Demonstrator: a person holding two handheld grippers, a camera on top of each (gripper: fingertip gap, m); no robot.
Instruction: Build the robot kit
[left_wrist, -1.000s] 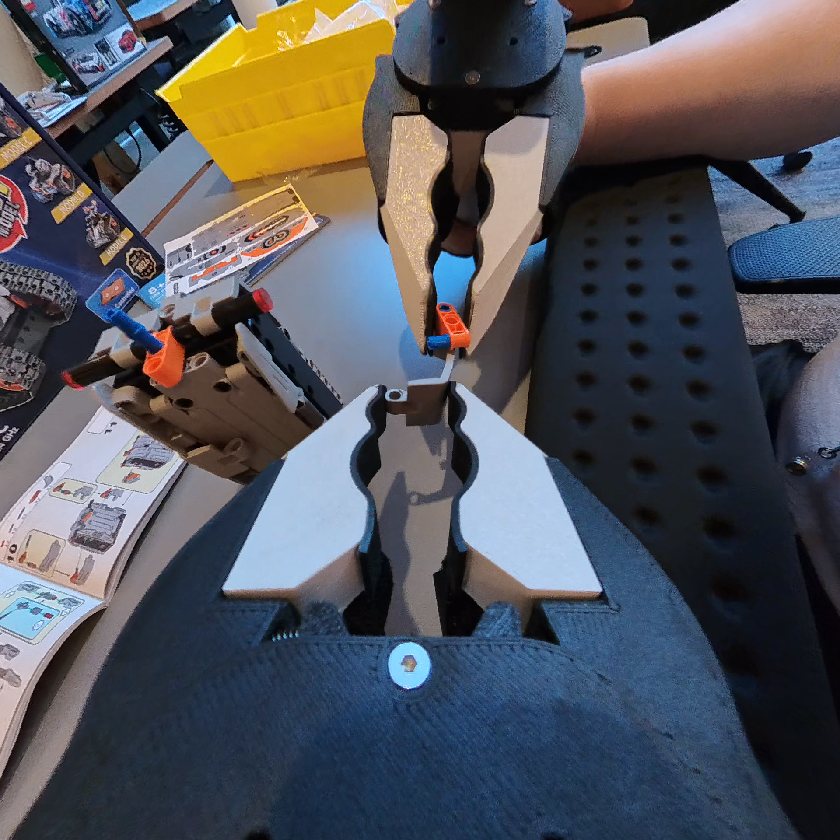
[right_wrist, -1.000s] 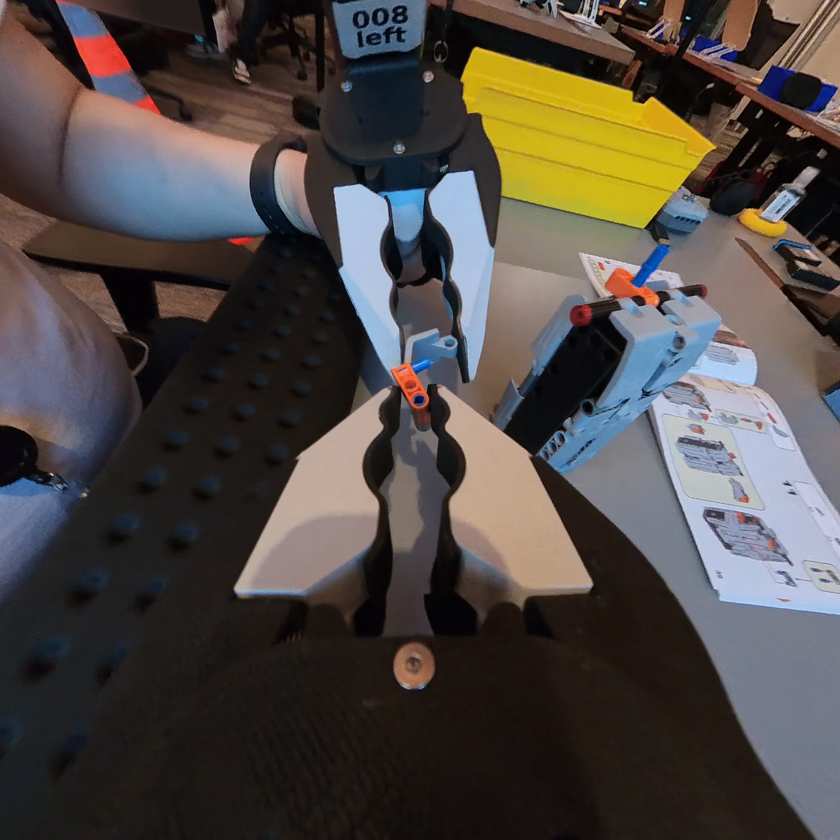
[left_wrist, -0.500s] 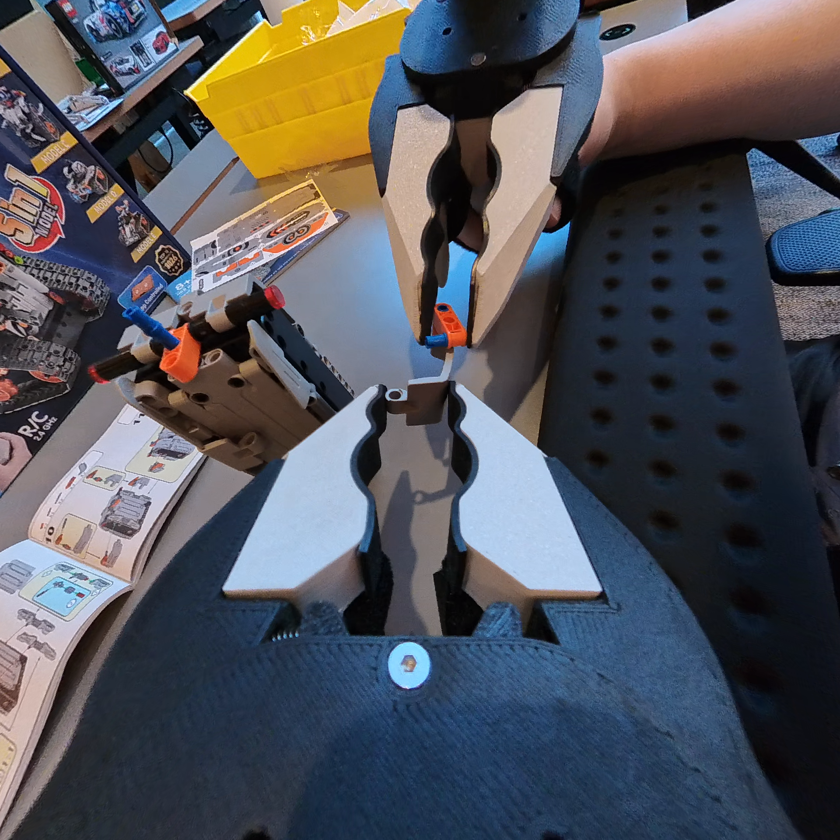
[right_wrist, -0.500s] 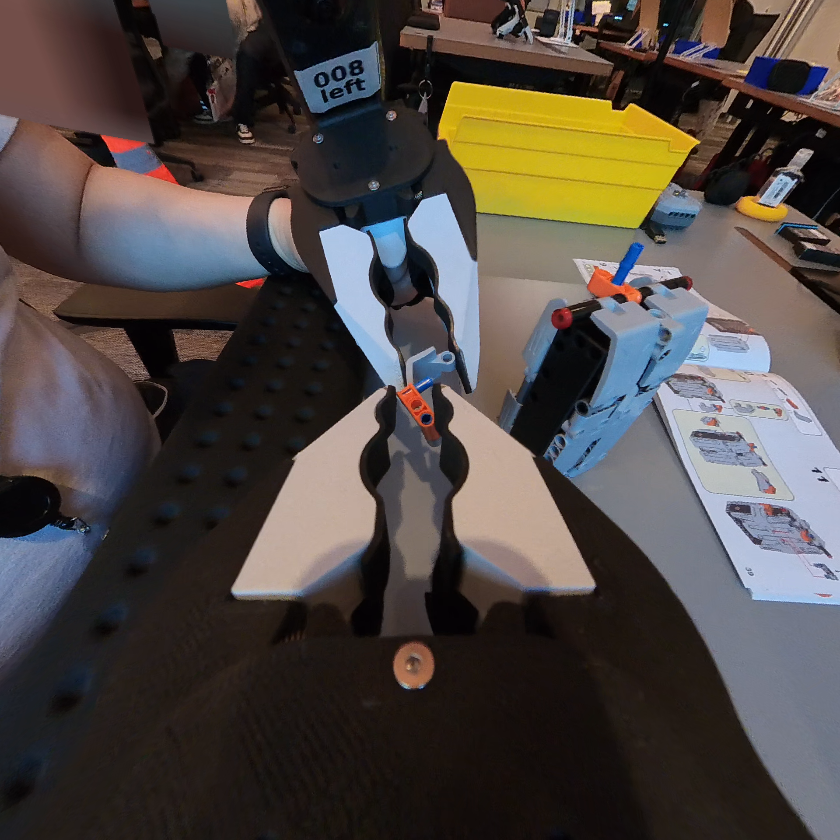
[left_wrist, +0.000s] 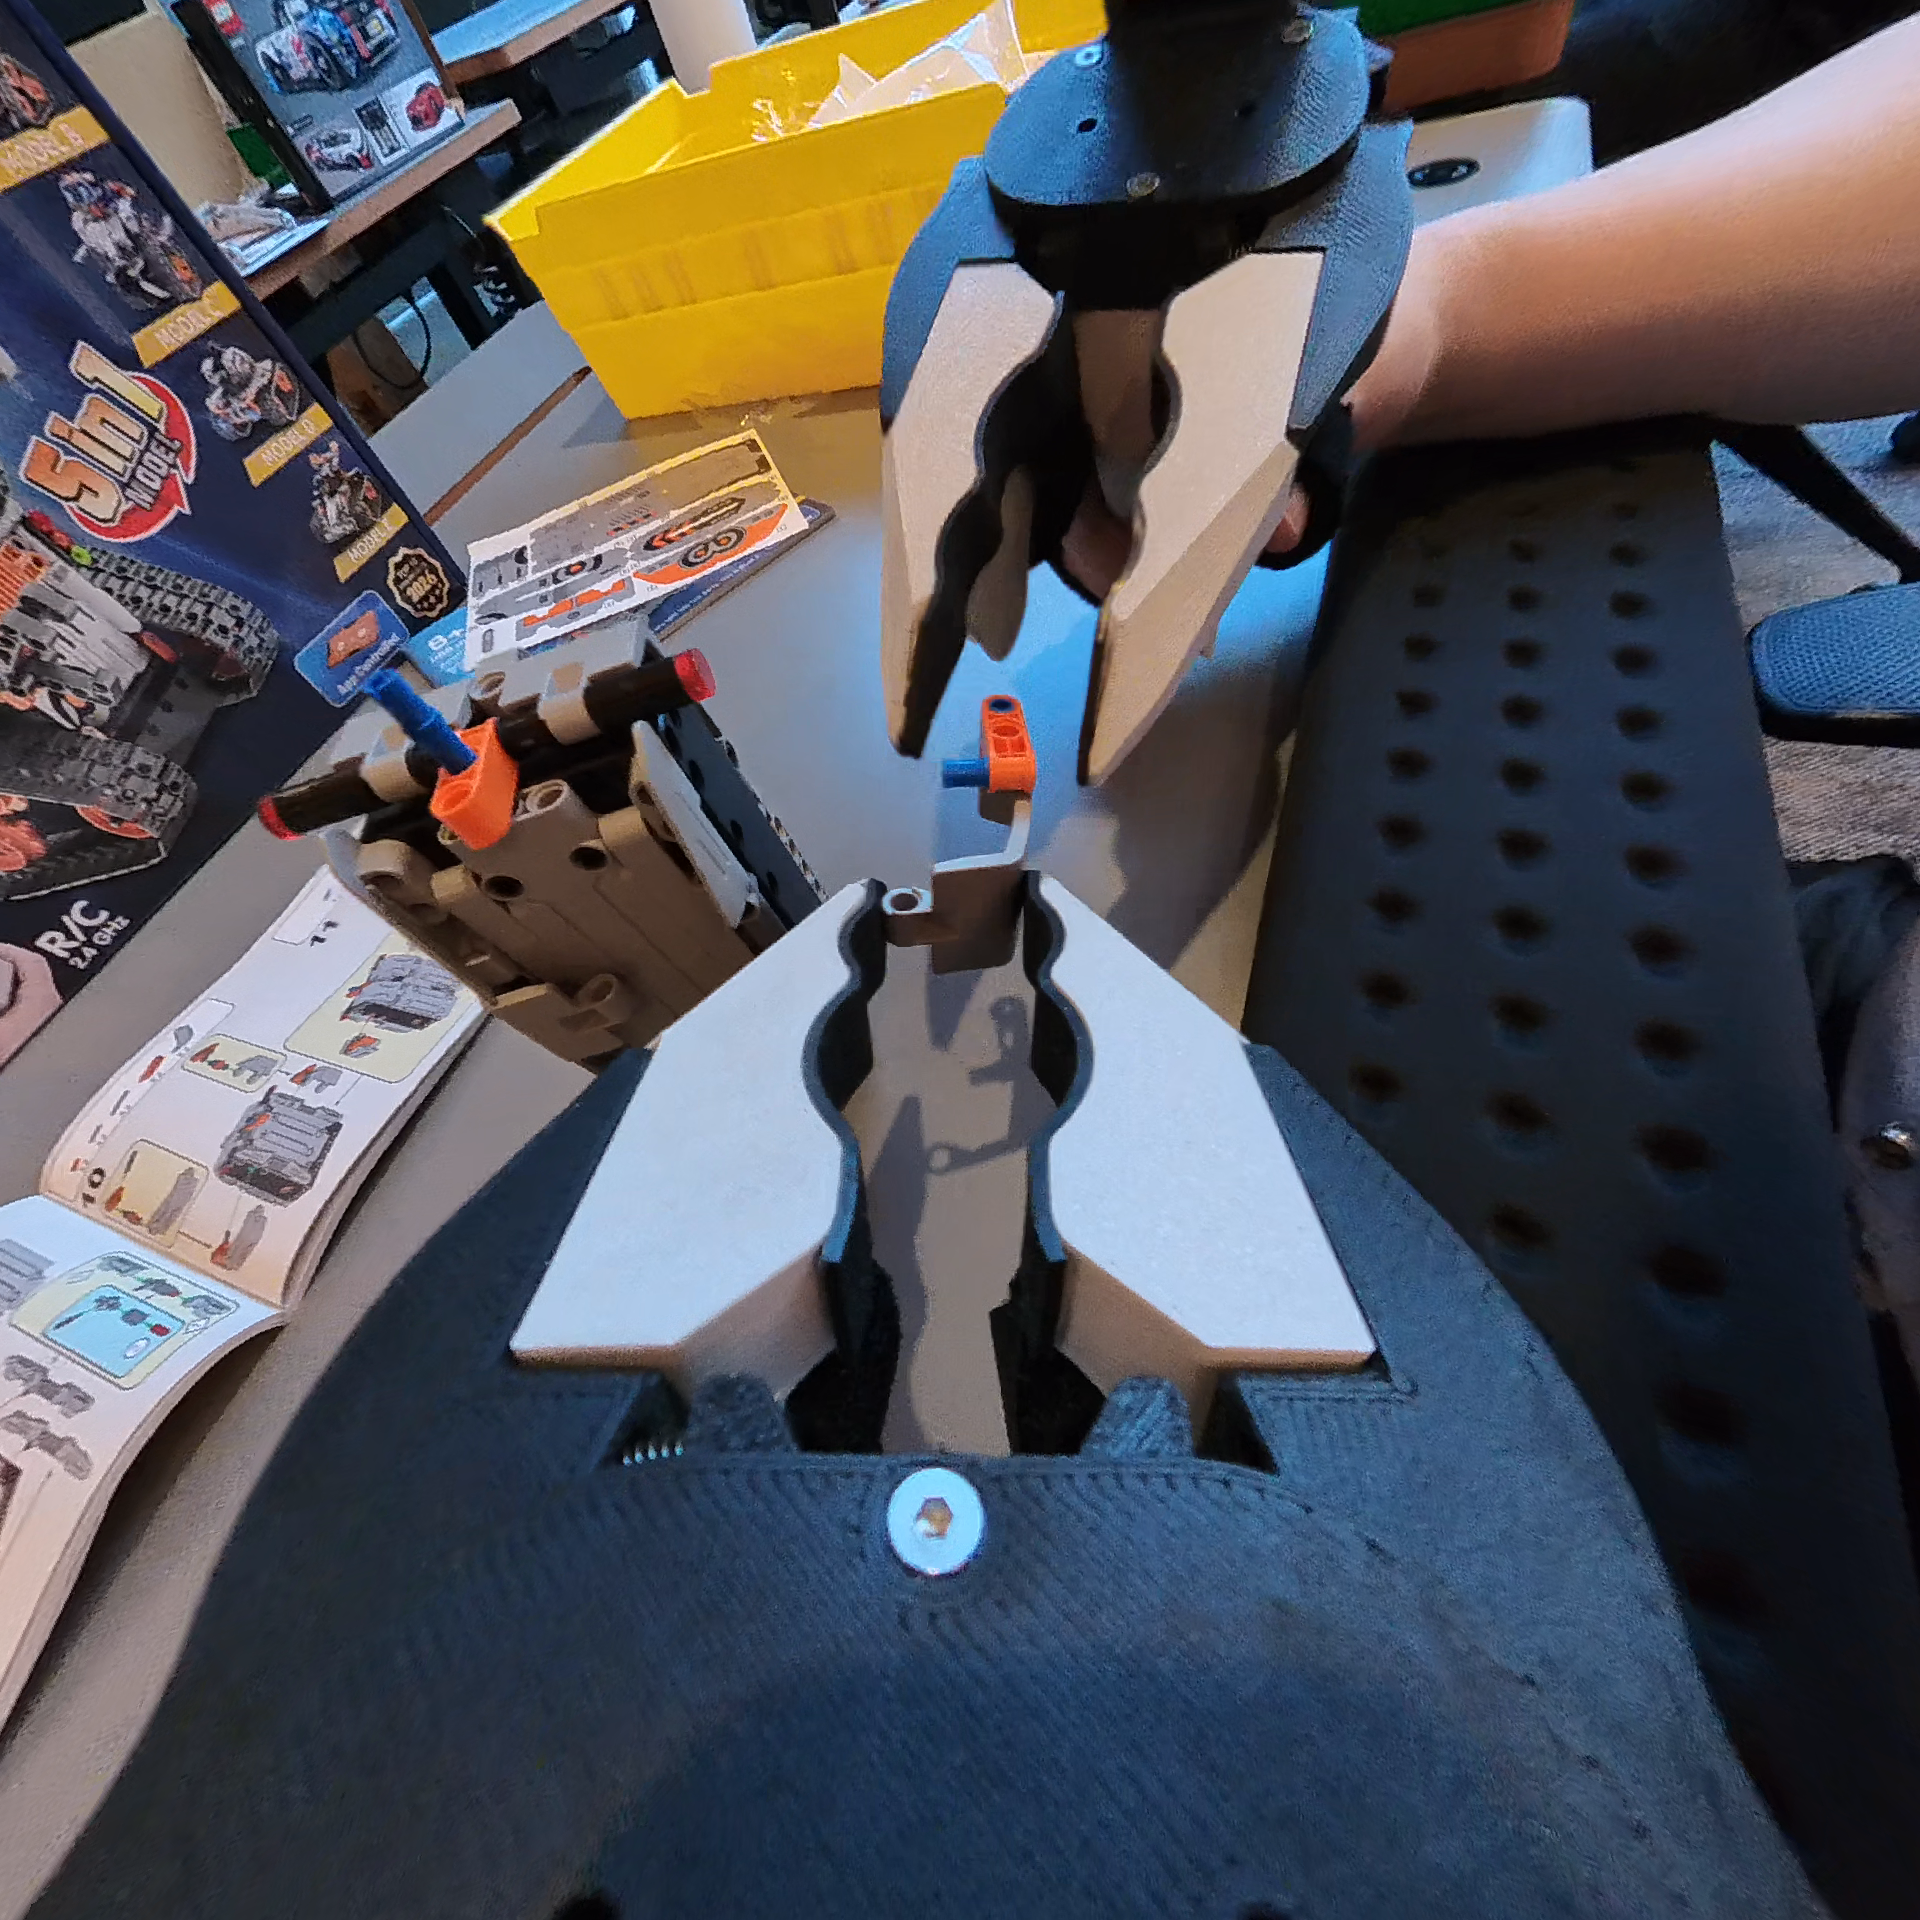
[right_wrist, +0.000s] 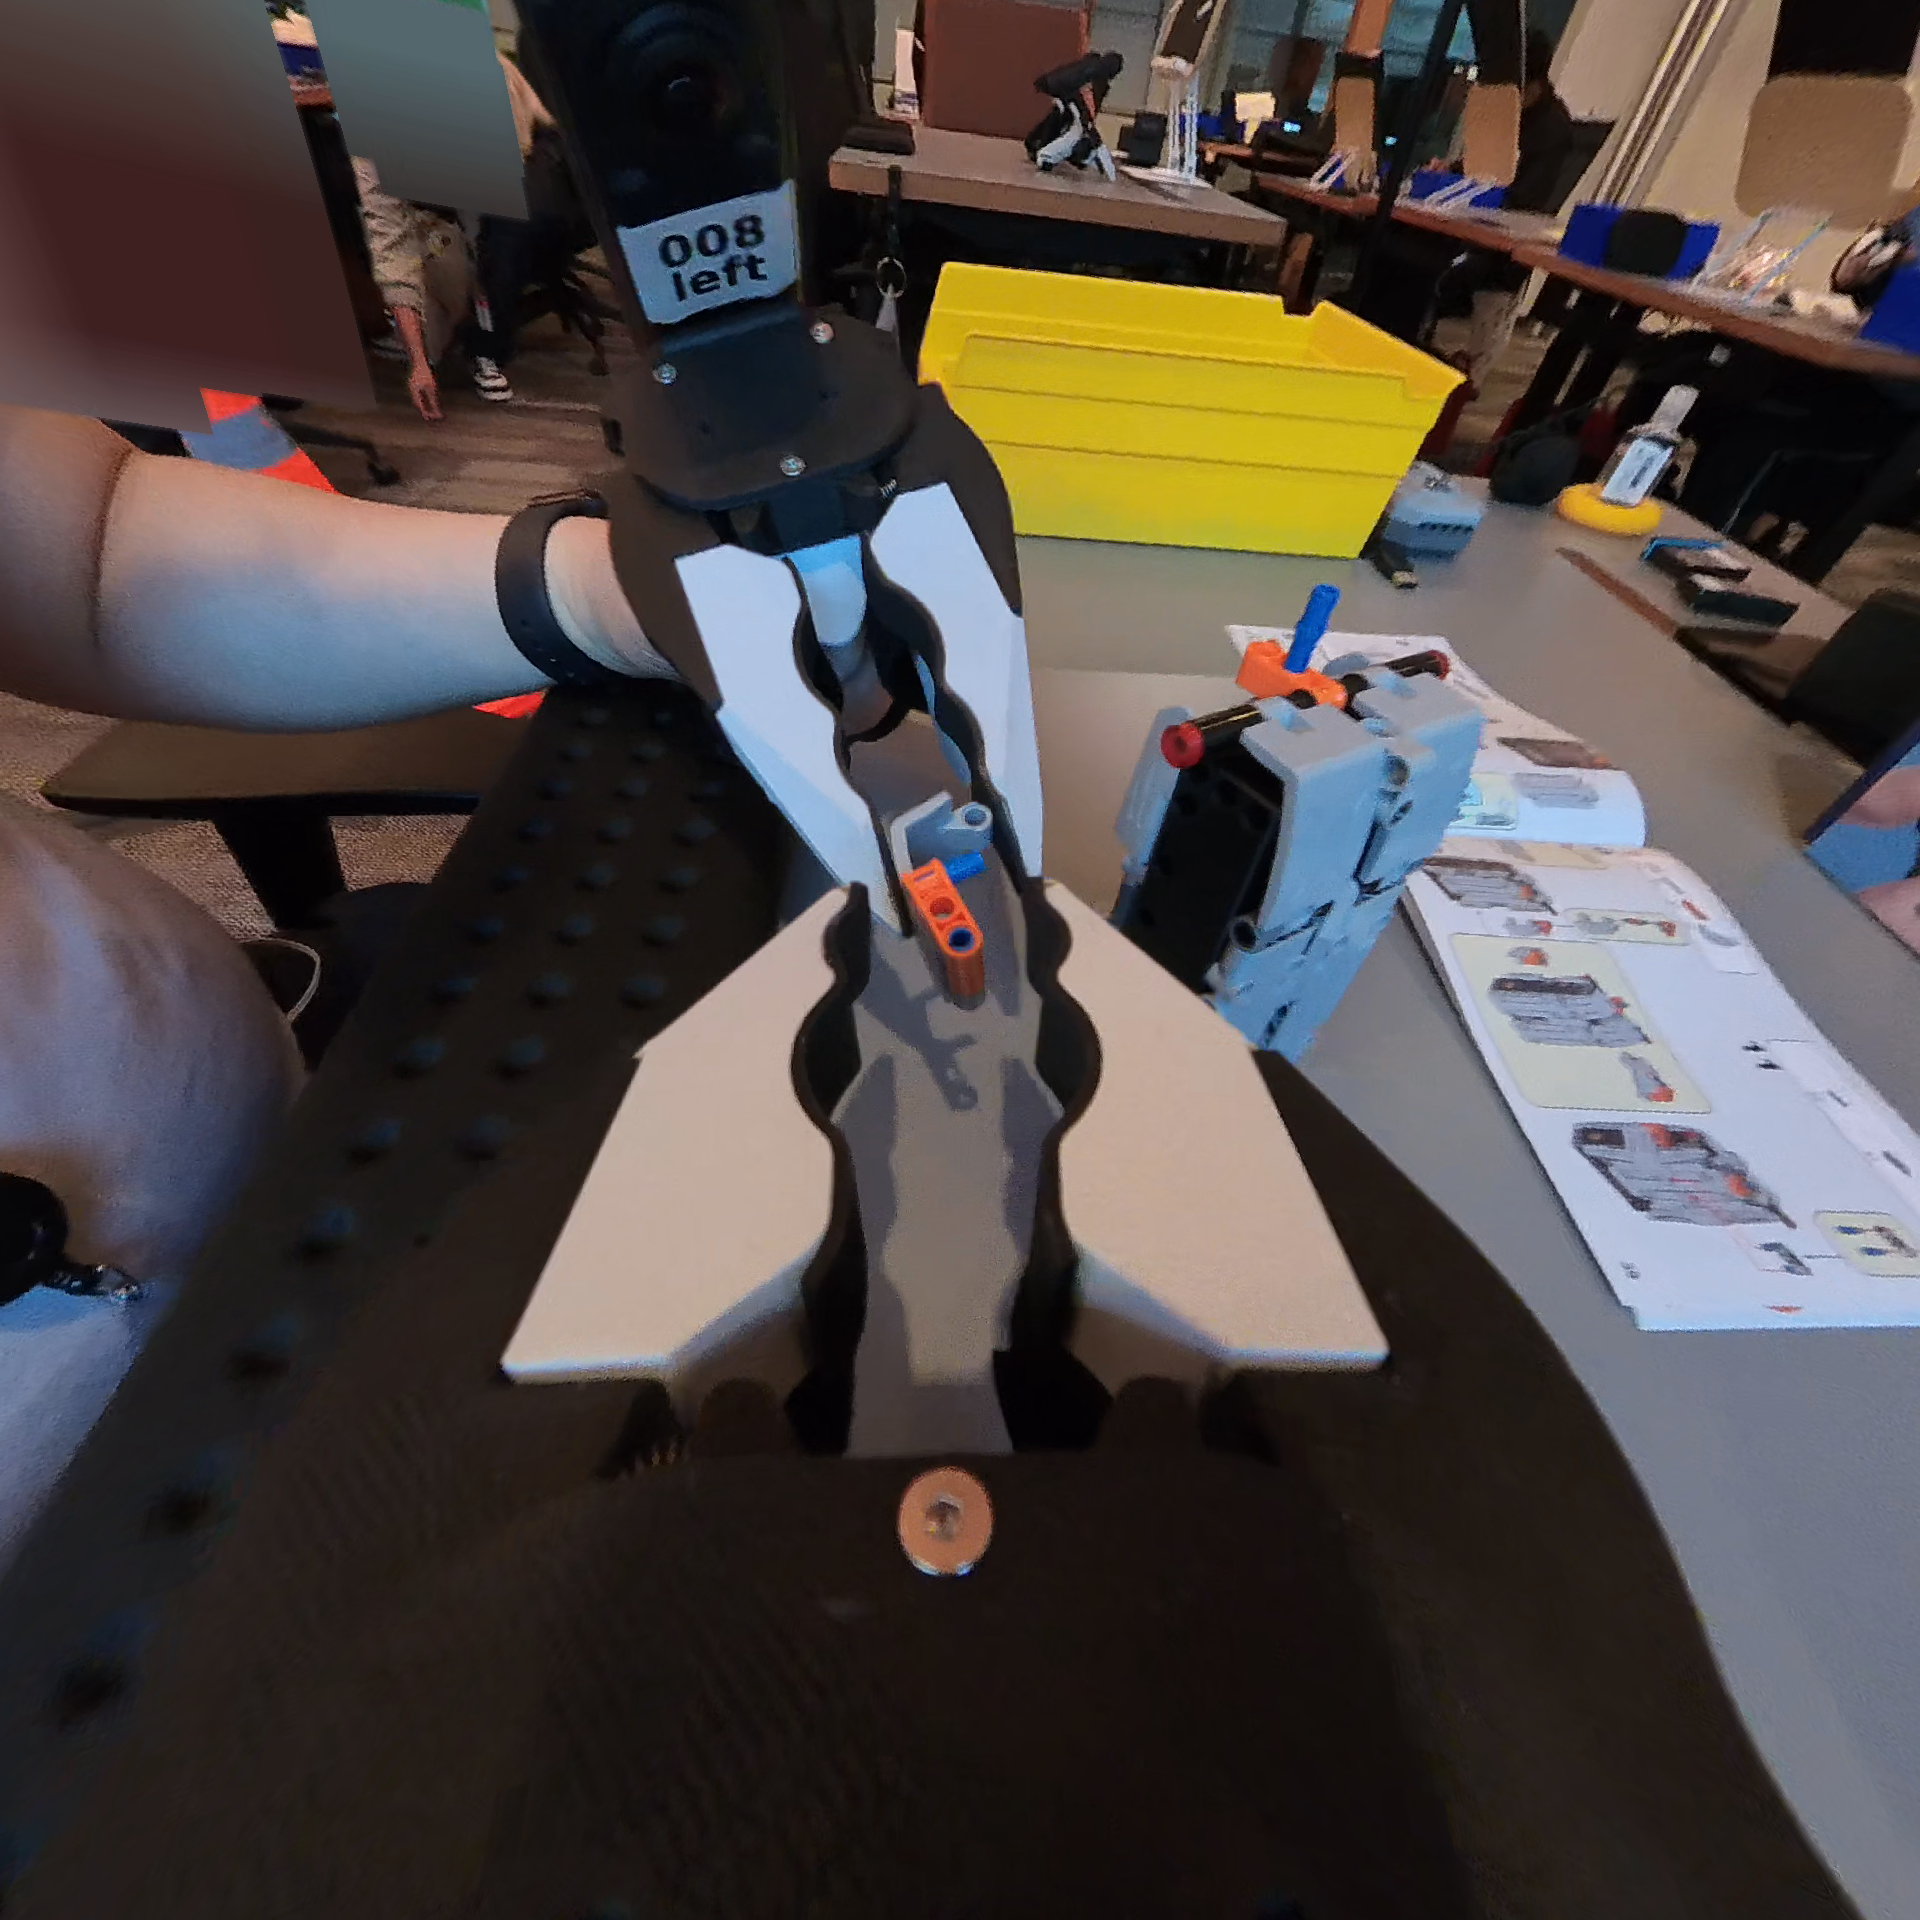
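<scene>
My left gripper (left_wrist: 951, 904) is shut on a small grey bracket piece (left_wrist: 961, 914). An orange connector (left_wrist: 1006, 743) with a blue pin sits on the bracket's upper tip. My right gripper (left_wrist: 1000, 753) faces the left one with its jaws apart on either side of the orange connector, not touching it. In the right wrist view my right gripper (right_wrist: 951, 899) is open around the orange connector (right_wrist: 945, 925). There the left gripper (right_wrist: 954, 885) holds the grey bracket (right_wrist: 935, 826) just beyond it. Both are held above the grey table (left_wrist: 831, 665).
A grey and black brick assembly (left_wrist: 551, 831) with an orange and blue part stands on the table; it also shows in the right wrist view (right_wrist: 1299, 831). Nearby are an open instruction booklet (left_wrist: 208, 1143), a sticker sheet (left_wrist: 623, 540), a toy box (left_wrist: 135, 520), a yellow bin (left_wrist: 748, 239) and a black perforated panel (left_wrist: 1558, 935). Left and right tips are no more than a few centimetres apart.
My right gripper has opened and let go of the orange connector, which stays on the grey bracket in my left gripper. The right gripper has drawn back a little.
</scene>
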